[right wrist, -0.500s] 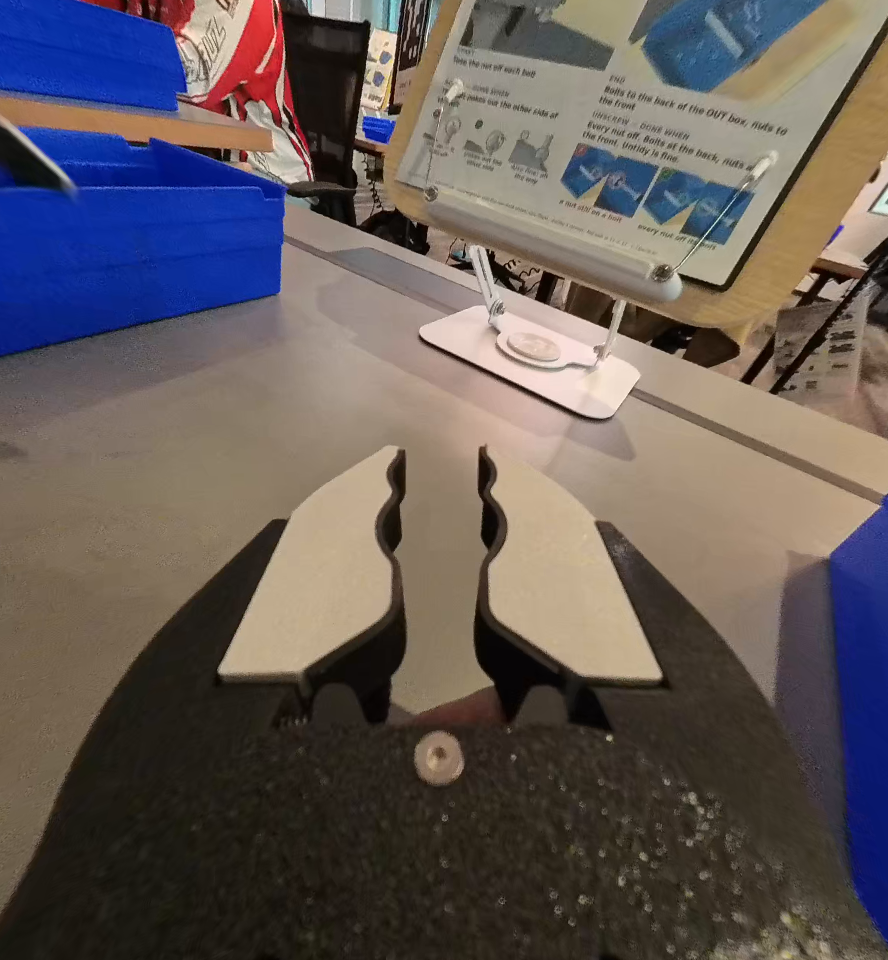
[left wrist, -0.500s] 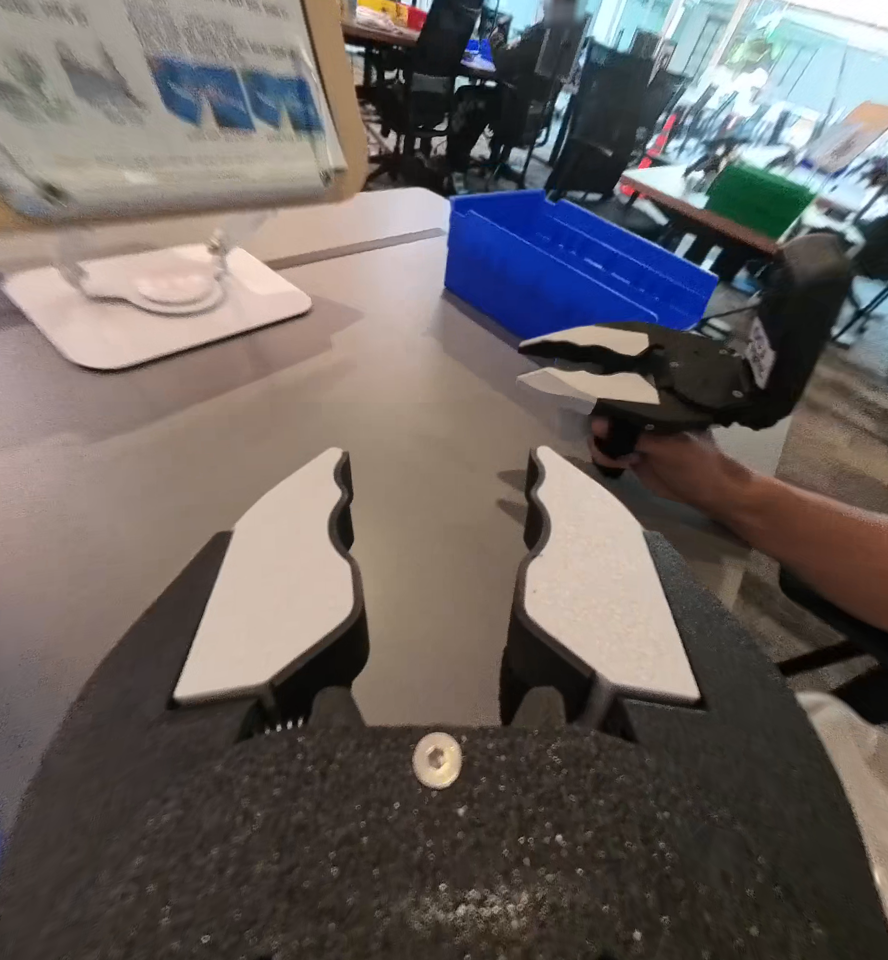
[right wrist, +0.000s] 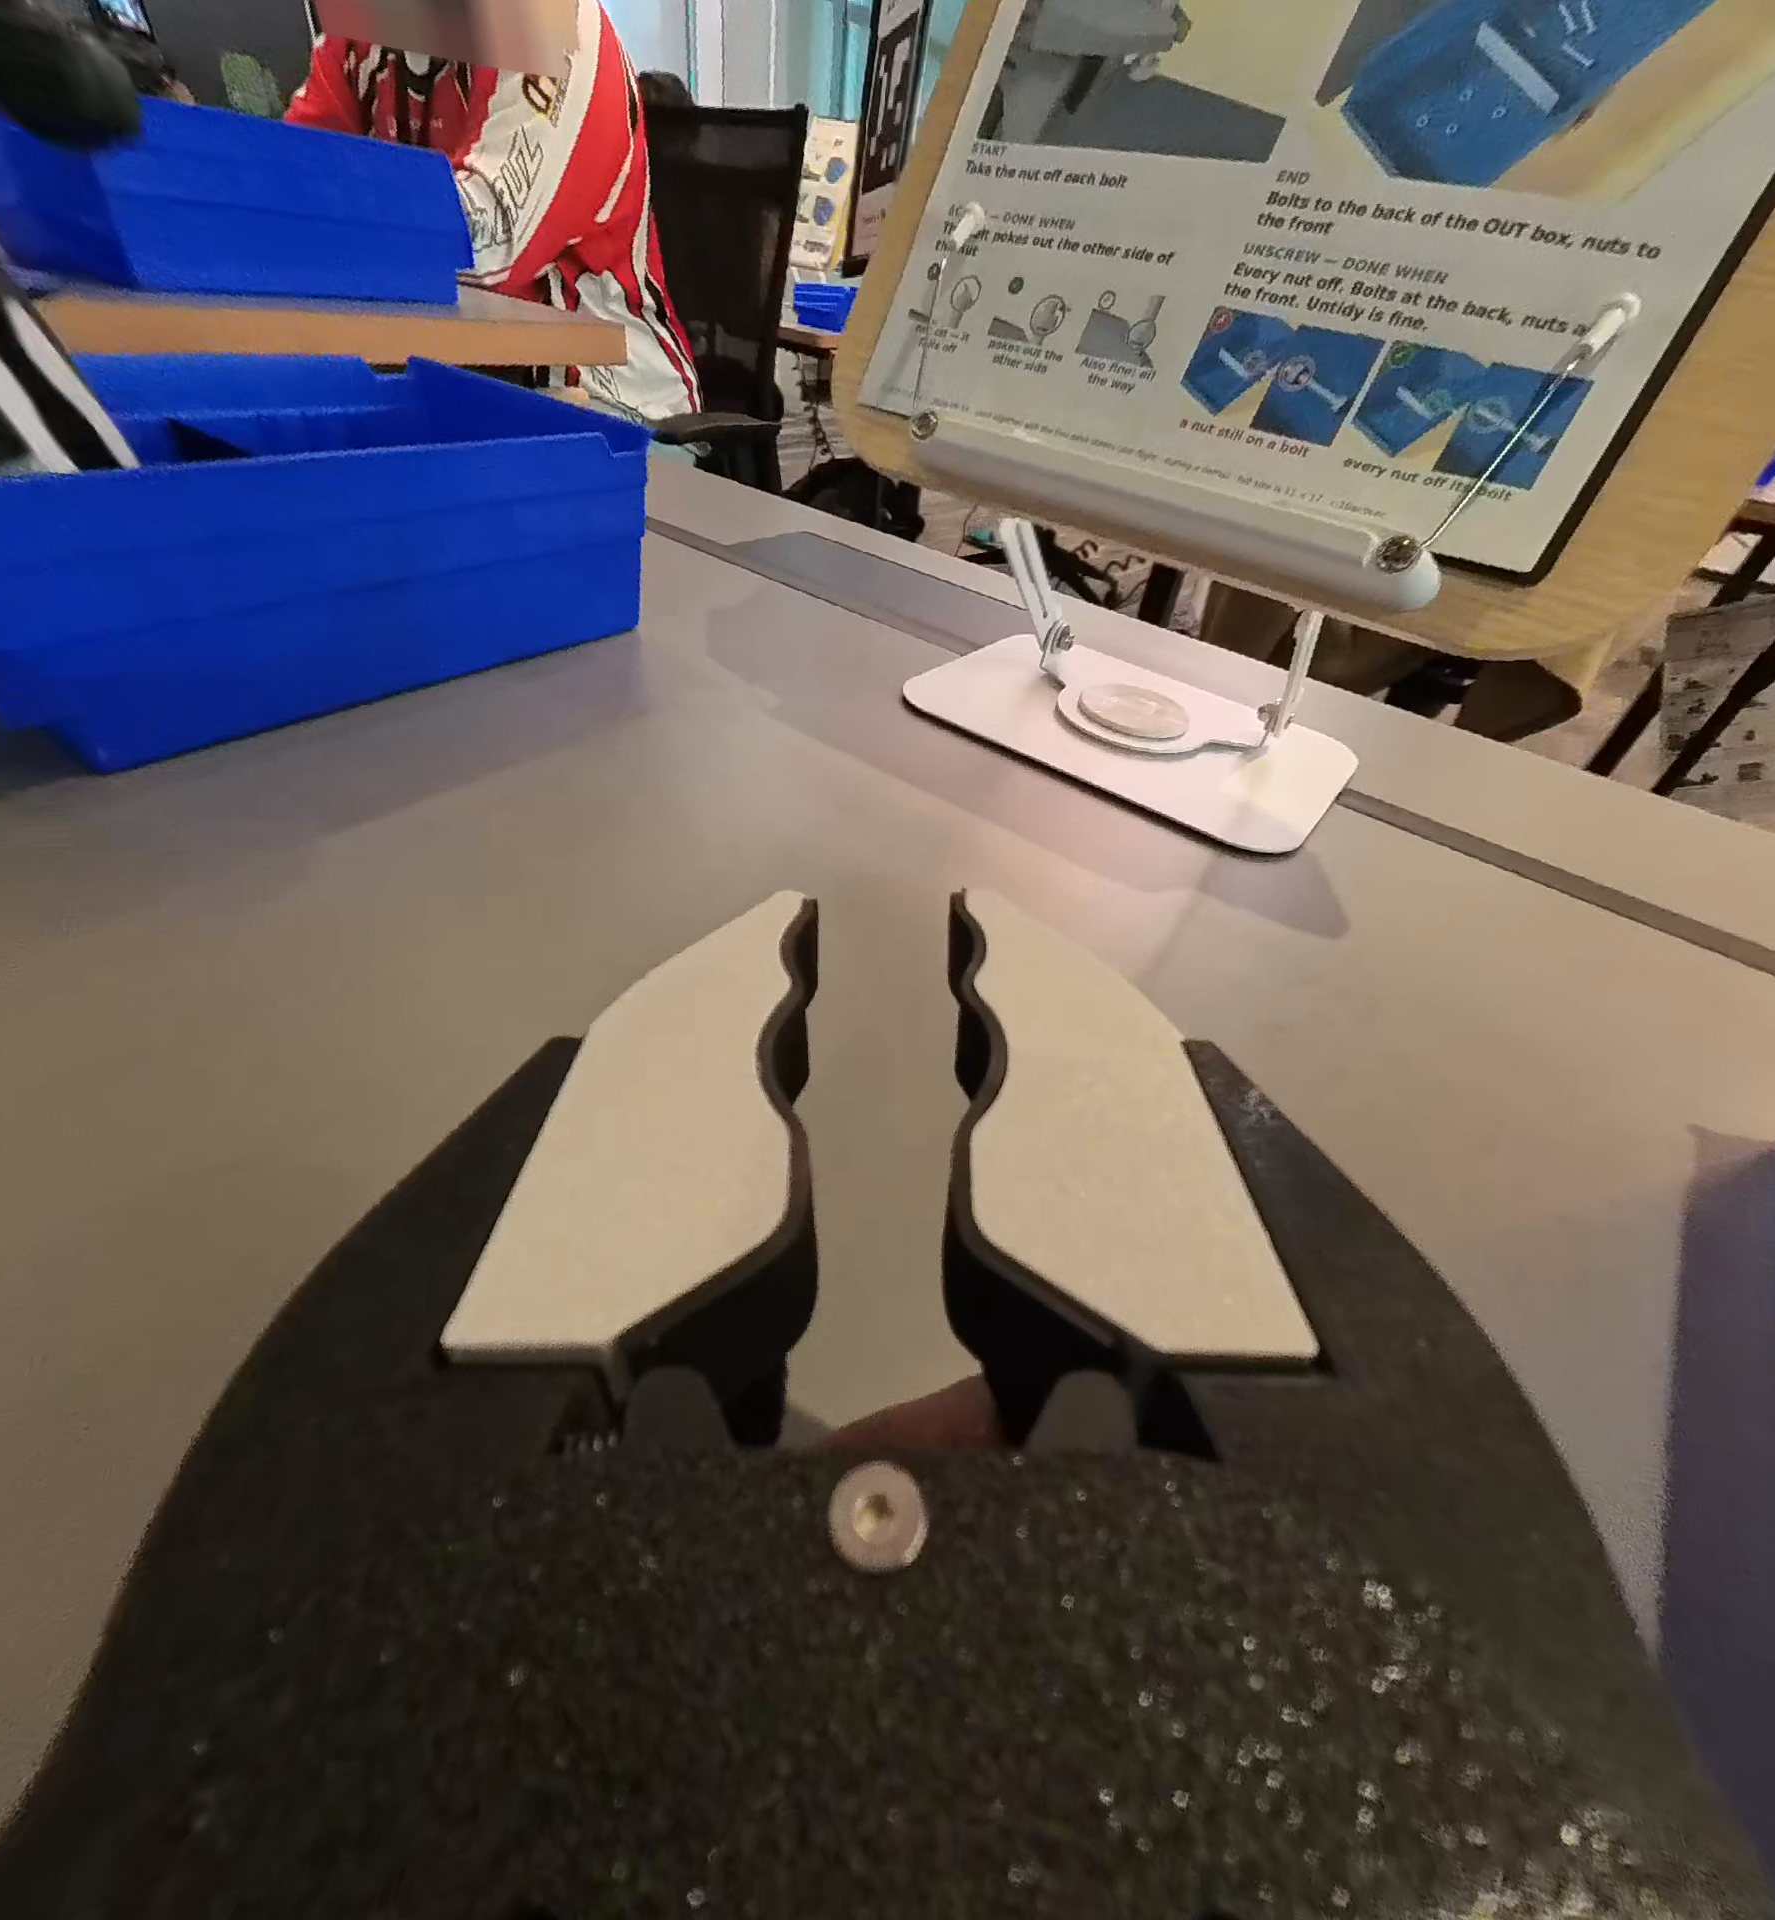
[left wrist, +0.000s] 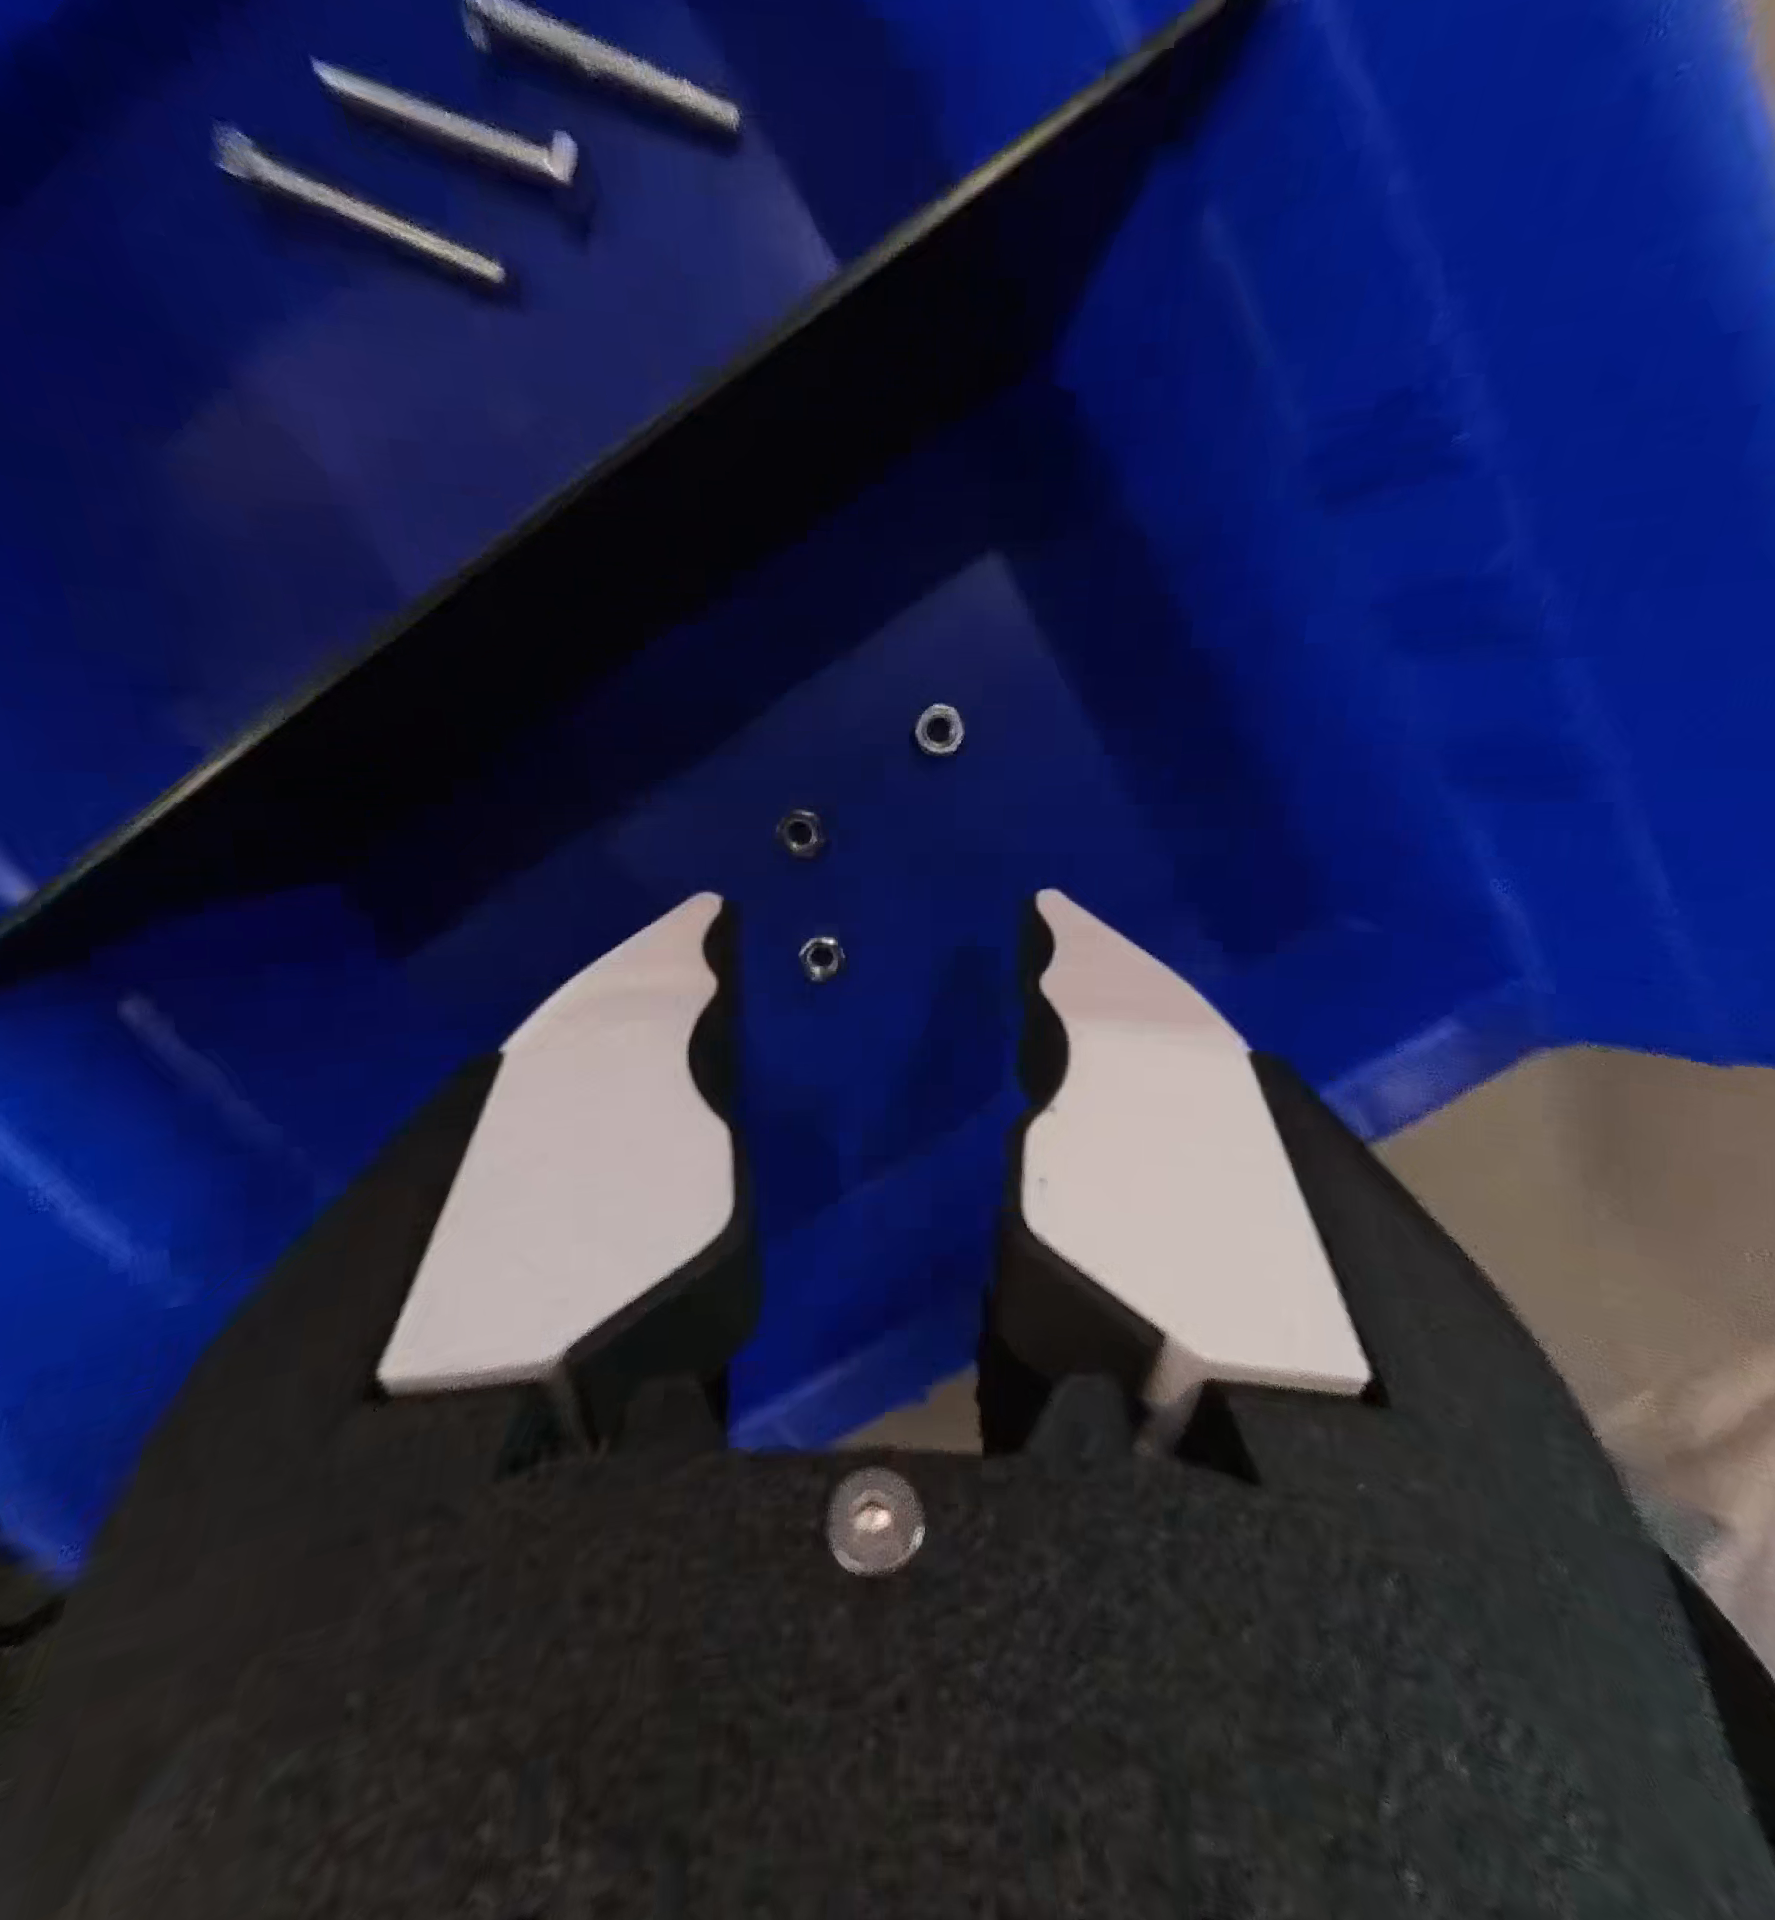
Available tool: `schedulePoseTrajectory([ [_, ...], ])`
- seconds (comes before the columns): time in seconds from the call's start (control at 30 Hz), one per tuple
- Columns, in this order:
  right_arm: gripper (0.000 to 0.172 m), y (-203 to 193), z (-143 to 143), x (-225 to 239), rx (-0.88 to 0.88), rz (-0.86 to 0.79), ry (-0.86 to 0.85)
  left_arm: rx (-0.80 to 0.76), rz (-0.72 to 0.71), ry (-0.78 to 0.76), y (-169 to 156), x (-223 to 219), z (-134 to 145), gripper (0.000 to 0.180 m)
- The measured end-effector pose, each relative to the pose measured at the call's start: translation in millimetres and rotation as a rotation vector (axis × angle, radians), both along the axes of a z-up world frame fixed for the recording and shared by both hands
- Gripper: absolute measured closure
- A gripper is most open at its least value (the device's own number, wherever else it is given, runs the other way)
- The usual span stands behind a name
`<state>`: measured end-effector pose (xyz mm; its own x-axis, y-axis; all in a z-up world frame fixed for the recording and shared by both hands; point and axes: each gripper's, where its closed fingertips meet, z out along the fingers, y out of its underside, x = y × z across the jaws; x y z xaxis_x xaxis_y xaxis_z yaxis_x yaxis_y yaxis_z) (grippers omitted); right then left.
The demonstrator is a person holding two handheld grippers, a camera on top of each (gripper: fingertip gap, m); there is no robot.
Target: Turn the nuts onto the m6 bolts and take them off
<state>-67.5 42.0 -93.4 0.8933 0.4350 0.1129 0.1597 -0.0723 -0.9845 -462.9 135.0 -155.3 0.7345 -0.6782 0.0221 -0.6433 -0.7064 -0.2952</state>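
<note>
1. Nuts (left wrist: 818,957), three, lie loose on the blue bin (left wrist: 1382,520) floor; bolts (left wrist: 358,208) lie beyond a black divider (left wrist: 654,499).
2. Left gripper (left wrist: 878,914) hangs spread above them, gripping nothing.
3. Right gripper (right wrist: 883,914) hovers over the grey table (right wrist: 343,987), jaws narrowly parted, bare.

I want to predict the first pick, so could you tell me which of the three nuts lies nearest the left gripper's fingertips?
The lowest nut, lying between the open fingertips nearer the left one; the other two nuts sit farther ahead.
</note>
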Motion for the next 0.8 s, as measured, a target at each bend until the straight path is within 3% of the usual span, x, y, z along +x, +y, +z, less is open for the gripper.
schedulePoseTrajectory([
  [0.1,0.149,0.0,-0.1,2.3,-0.006,-0.003,0.012,-0.039,-0.007,0.057,7.1,-6.2,-19.9,0.130],
  [0.27,0.149,-0.2,-1.8,0.7,-0.014,0.003,0.007,-0.052,0.018,0.061,16.0,-5.3,-27.8,0.134],
  [0.33,0.150,-0.4,-2.6,-0.5,-0.014,0.005,-0.002,-0.070,0.009,0.081,14.0,-6.9,-31.5,0.165],
  [0.37,0.150,-0.4,-2.9,-0.9,-0.014,0.006,-0.006,-0.077,0.006,0.087,12.9,-7.3,-33.9,0.172],
  [0.8,0.153,-1.7,-1.7,2.4,-0.013,0.000,0.003,-0.076,-0.009,0.042,10.0,-3.9,-32.1,0.180],
])
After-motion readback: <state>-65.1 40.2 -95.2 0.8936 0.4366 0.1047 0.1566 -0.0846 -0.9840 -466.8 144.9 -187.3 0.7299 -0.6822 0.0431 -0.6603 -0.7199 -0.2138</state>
